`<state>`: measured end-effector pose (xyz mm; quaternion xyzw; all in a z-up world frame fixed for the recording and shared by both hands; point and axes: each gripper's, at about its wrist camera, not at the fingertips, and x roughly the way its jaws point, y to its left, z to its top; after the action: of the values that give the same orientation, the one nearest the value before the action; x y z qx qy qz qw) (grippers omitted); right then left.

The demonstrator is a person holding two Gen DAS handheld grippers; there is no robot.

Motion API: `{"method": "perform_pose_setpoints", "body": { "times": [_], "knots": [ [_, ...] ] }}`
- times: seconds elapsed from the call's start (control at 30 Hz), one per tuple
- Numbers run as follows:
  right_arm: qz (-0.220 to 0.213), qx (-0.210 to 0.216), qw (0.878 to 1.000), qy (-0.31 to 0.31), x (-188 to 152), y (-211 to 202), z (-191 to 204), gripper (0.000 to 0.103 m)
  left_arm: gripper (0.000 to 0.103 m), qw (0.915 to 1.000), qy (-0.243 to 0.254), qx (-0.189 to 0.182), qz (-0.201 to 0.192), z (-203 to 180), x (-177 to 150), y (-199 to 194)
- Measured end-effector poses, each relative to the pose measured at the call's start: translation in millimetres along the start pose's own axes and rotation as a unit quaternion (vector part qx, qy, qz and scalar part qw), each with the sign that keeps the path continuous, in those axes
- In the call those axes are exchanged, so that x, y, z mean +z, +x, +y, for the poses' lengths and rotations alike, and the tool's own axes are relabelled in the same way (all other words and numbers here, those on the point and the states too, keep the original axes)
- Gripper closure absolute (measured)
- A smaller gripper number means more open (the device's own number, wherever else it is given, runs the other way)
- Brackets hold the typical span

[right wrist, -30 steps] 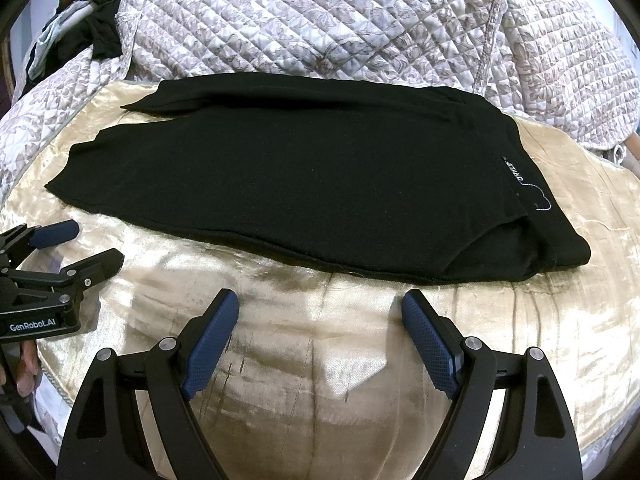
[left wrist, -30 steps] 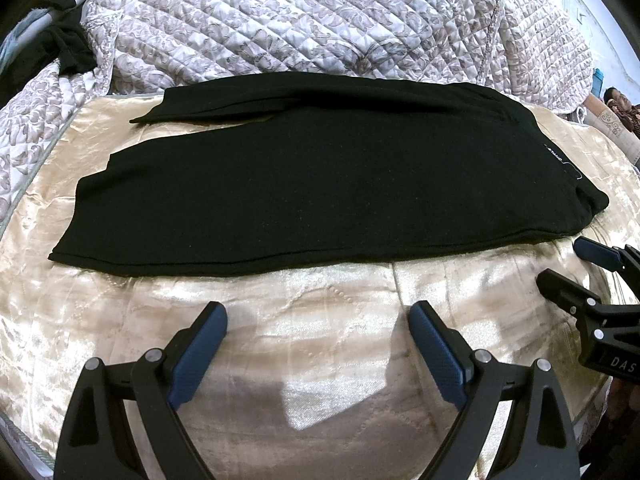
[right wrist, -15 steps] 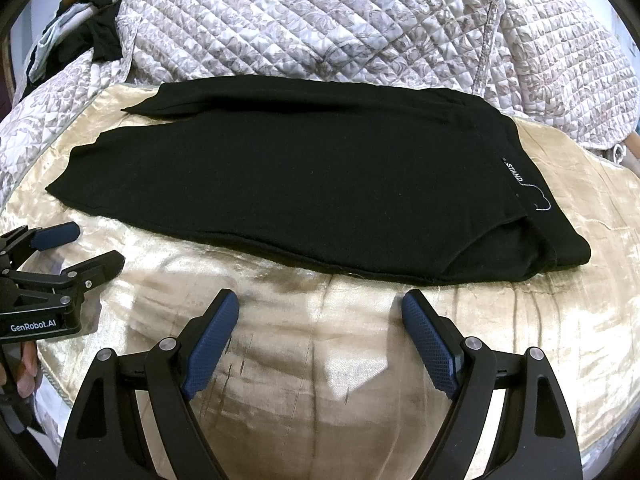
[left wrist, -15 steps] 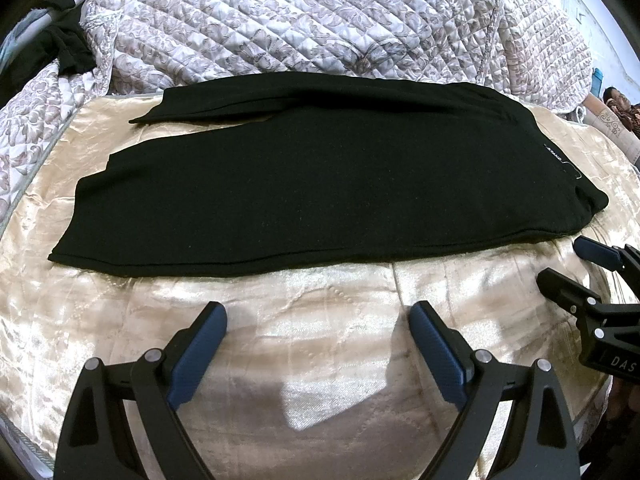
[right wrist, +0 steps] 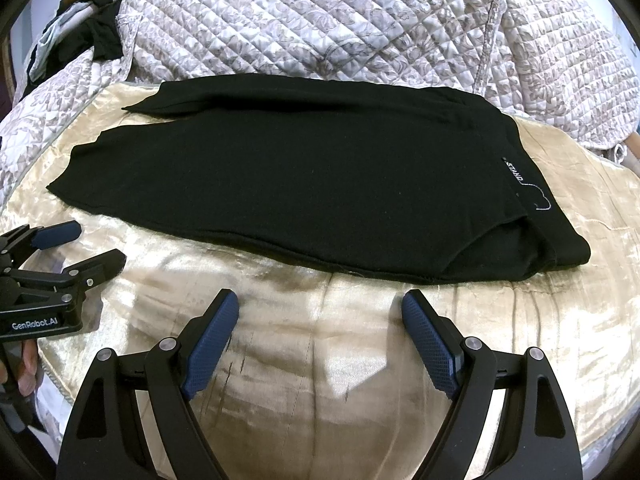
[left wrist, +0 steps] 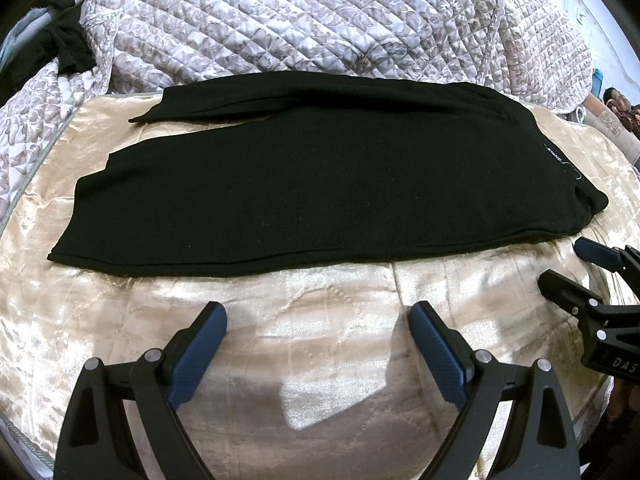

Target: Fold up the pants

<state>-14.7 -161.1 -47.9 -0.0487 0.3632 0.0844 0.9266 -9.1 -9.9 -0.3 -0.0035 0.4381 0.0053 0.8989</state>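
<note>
Pants (left wrist: 320, 184) lie flat, lengthwise-folded, on the gold bedspread (left wrist: 332, 340) beyond your spread, empty left claw (left wrist: 318, 320) and right claw (right wrist: 320, 312); pinch matching near-edge ends together.

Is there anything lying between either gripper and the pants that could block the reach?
Nothing visible does. Only bare golden bedspread lies between the open left gripper and the near edge of the pants, and the same holds for the open right gripper. Both hang short of the cloth, touching nothing.

A shiny gold bedspread (left wrist: 328, 320) lies before a floral quilt (left wrist: 320, 20).
</note>
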Motion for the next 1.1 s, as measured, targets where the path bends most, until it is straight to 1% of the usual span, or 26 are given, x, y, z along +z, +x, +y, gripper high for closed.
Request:
{"method": "perform_pose_setpoints", "body": {
  "times": [0.37, 0.53, 0.57, 0.73, 0.83, 0.97, 1.03, 1.1],
  "knots": [
    [0.001, 0.003, 1.000, 0.001, 1, -1, 1, 0.019, 0.009, 1.0000, -0.002, -0.002, 0.000, -2, 1, 0],
    [0.000, 0.007, 1.000, 0.007, 1, -3, -1, 0.019, 0.009, 0.9998, -0.013, -0.015, -0.002, 1, 5, -4],
    [0.000, 0.008, 1.000, 0.010, 1, -3, -1, 0.019, 0.009, 0.9997, -0.017, -0.019, -0.003, 3, 12, -3],
    [-0.006, 0.008, 1.000, 0.030, 1, -8, -11, 0.019, 0.009, 0.9986, -0.039, -0.032, -0.016, 19, 16, -7],
    [-0.007, 0.006, 0.999, 0.053, 3, -10, -23, 0.019, 0.009, 0.9971, -0.064, -0.034, -0.022, 35, 17, -10],
    [-0.010, 0.000, 0.995, 0.104, 4, -13, -48, 0.019, 0.009, 0.9919, -0.119, -0.041, -0.020, 64, 18, -8],
    [-0.011, -0.001, 0.991, 0.137, 3, -14, -64, 0.019, 0.009, 0.9868, -0.155, -0.043, -0.018, 84, 18, -5],
    [-0.013, 0.001, 0.984, 0.176, 1, -14, -82, 0.019, 0.011, 0.9793, -0.196, -0.050, -0.016, 104, 16, -1]
  ]
}}
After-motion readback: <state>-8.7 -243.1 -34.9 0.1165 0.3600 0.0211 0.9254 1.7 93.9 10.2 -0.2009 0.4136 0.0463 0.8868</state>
